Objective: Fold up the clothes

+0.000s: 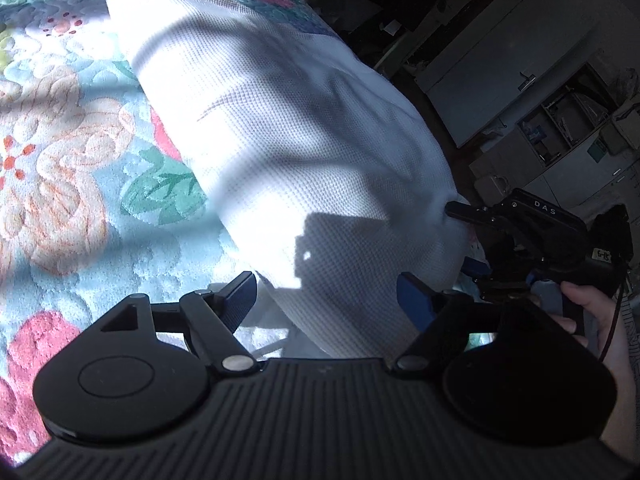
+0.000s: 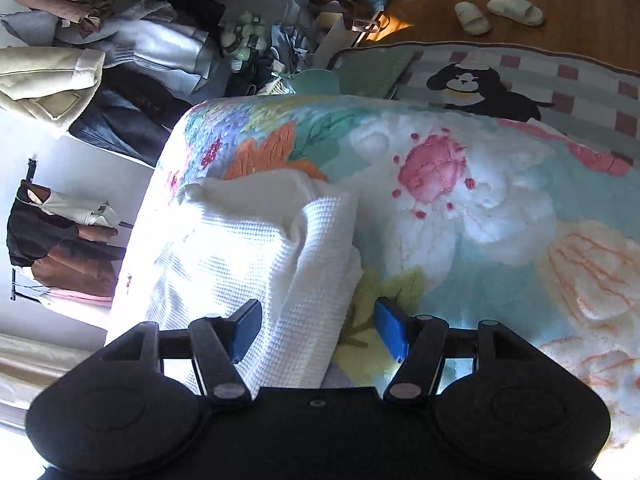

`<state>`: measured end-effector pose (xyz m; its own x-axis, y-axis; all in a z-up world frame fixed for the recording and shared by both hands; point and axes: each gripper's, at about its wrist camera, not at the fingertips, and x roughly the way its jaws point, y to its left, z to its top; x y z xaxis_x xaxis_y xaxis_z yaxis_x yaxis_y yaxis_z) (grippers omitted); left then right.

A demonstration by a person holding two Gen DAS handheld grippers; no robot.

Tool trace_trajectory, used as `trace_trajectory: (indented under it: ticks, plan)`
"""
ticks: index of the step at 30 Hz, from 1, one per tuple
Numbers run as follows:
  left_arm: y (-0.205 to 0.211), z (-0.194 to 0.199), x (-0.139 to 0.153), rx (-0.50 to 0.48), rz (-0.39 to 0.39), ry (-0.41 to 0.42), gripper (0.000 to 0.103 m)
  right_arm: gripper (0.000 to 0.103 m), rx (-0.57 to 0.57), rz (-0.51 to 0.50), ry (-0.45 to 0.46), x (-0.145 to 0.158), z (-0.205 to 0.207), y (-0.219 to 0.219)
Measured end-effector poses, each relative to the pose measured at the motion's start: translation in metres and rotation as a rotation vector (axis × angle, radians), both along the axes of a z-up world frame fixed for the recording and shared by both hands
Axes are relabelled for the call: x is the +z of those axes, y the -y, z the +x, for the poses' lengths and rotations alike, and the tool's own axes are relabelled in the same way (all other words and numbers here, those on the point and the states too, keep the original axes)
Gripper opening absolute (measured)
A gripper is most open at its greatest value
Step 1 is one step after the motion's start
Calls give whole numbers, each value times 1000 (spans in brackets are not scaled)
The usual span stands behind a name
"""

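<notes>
Nearest us are the two grippers: our left gripper [image 1: 326, 296] has its blue-padded fingers spread wide, with the white waffle-knit garment [image 1: 280, 152] running up between them but not pinched. Our right gripper [image 2: 318, 330] is spread as well, a folded edge of the same garment [image 2: 256, 264] lying between its fingers, closer to the left pad. From the left wrist view we also see the right gripper [image 1: 466, 236] beside the garment's corner, one black finger touching the cloth, held by one hand [image 1: 600, 320]. Largest of what lies beyond is the single bed, covered by one floral quilt [image 2: 460, 208] in blue, pink and orange; the one garment rests on it near the edge, partly folded into a long band. Next we count one checked rug [image 2: 560, 88] with a cartoon dog on the wooden floor, one pile of loose clothes [image 2: 132, 52] past the bed's edge, and two pale slippers [image 2: 500, 12], side by side.
</notes>
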<state>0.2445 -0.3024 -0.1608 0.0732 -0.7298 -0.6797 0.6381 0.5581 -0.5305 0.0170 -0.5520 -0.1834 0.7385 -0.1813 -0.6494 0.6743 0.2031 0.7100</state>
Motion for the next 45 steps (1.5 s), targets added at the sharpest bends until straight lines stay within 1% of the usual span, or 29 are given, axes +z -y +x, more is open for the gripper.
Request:
trace_trajectory:
  ticks: [2, 3, 5, 6, 7, 11, 13, 15, 16, 17, 19, 20, 21, 22, 23, 24, 25, 26, 27, 29, 31, 33, 36, 37, 39, 41, 42, 43, 45]
  plan:
    - [-9, 10, -3, 55, 12, -51, 81, 67, 13, -25, -4, 4, 0, -3]
    - [-16, 17, -9, 72, -19, -155, 82, 67, 27, -40, -6, 7, 1, -5]
    - [-29, 25, -32, 97, -141, -441, 85, 67, 76, -60, -4, 10, 6, -8]
    - [-31, 26, -40, 124, -170, -523, 85, 67, 94, -52, -2, 9, 9, -7]
    - [-30, 25, -42, 146, -172, -529, 85, 67, 109, -37, 0, 6, 13, -6]
    - [-14, 18, -36, 163, -132, -433, 85, 68, 107, -12, 4, 0, 21, -3]
    - [-3, 14, -33, 164, -132, -394, 86, 68, 89, -6, 18, -1, 19, -2]
    - [13, 6, -31, 80, -141, -336, 84, 67, 32, 1, 44, -3, 13, 0]
    - [21, 3, -31, 32, -146, -306, 75, 67, -2, -2, 54, -4, 10, 2]
    - [28, -4, -28, 2, -114, -242, 59, 67, -53, -27, 58, -4, 6, 3]
    - [36, -19, -20, -49, -62, -77, 51, 67, -100, -57, 62, -6, 5, 6]
    - [35, -23, -17, -53, -62, -47, 47, 68, -103, -63, 65, -8, 7, 7]
    - [32, -20, -18, -42, -72, -68, 45, 68, -94, -64, 72, -11, 10, 7]
    - [28, -14, -20, -21, -90, -116, 42, 68, -82, -77, 74, -12, 13, 5]
    - [25, -6, -22, -2, -107, -164, 35, 69, -63, -98, 72, -12, 17, 3]
    - [23, -1, -24, 10, -123, -199, 31, 68, -42, -119, 63, -10, 22, 0]
    - [20, 3, -23, 13, -135, -217, 25, 61, -19, -141, 55, -9, 27, -2]
    - [18, 7, -22, 14, -146, -232, 21, 30, 6, -158, 56, -9, 32, -4]
    - [16, 10, -21, 14, -157, -246, 21, 22, 21, -166, 87, -10, 35, -6]
    - [10, 15, -11, 13, -166, -241, 19, 22, 27, -180, 159, -7, 35, -11]
    - [0, 20, 9, 10, -184, -203, 19, 22, 43, -151, 207, 2, 34, -15]
    - [-15, 28, 35, 13, -201, -148, 19, 21, 66, -79, 287, 12, 26, -21]
    - [-51, 40, 63, 26, -206, -133, 19, 21, 137, 68, 376, 22, 15, -46]
    - [-63, 43, 67, 21, -177, -135, 19, 21, 154, 113, 387, 21, 13, -57]
    - [-87, 46, 58, 28, -68, -143, 19, 21, 208, 164, 347, 16, 14, -78]
    - [-100, 45, 26, 28, 53, -186, 21, 21, 277, 116, 158, 15, 23, -93]
    - [-103, 45, 12, 36, 87, -215, 22, 21, 306, 49, 48, 16, 30, -100]
    - [-105, 44, 1, 46, 98, -237, 23, 21, 338, -17, -25, 20, 36, -106]
    - [-106, 38, 10, 35, 116, -183, 27, 22, 405, -166, -162, 31, 50, -120]
